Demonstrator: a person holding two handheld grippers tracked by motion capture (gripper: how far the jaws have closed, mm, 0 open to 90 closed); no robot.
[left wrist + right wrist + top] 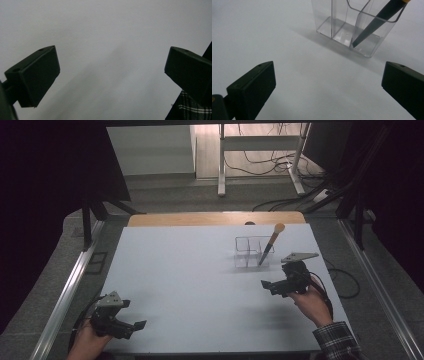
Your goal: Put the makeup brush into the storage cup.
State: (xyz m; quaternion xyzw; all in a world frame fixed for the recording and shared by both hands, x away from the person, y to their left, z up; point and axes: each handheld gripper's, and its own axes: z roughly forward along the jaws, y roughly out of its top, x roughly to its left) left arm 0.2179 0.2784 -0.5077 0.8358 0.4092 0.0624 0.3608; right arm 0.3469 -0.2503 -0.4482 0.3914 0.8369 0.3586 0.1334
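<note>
Right claw (272, 286) sits at the right side of the tabletop (190, 280), held in the person's right hand (311, 302), w/ the forearm coming in from the bottom right in a plaid sleeve (337, 342). It points left and slightly away from the person, close over the surface, grey plate on top. Jaws spread wide, nothing between them; in the right gripper view there's bare tabletop in the gap.

Clear holder (253, 252) stands just beyond the right claw, near but apart. It's split into compartments. Brush (270, 243), dark handle w/ an orange-tan top end, leans tilted in the right-hand compartment, lower tip at the bottom, top end sticking out above the rim toward the far right.

Left claw (131, 325) is at the near left corner, well apart from the holder, gripped by the left hand (89, 342). Points right, low over the tabletop. Jaws also wide open and empty.
</note>
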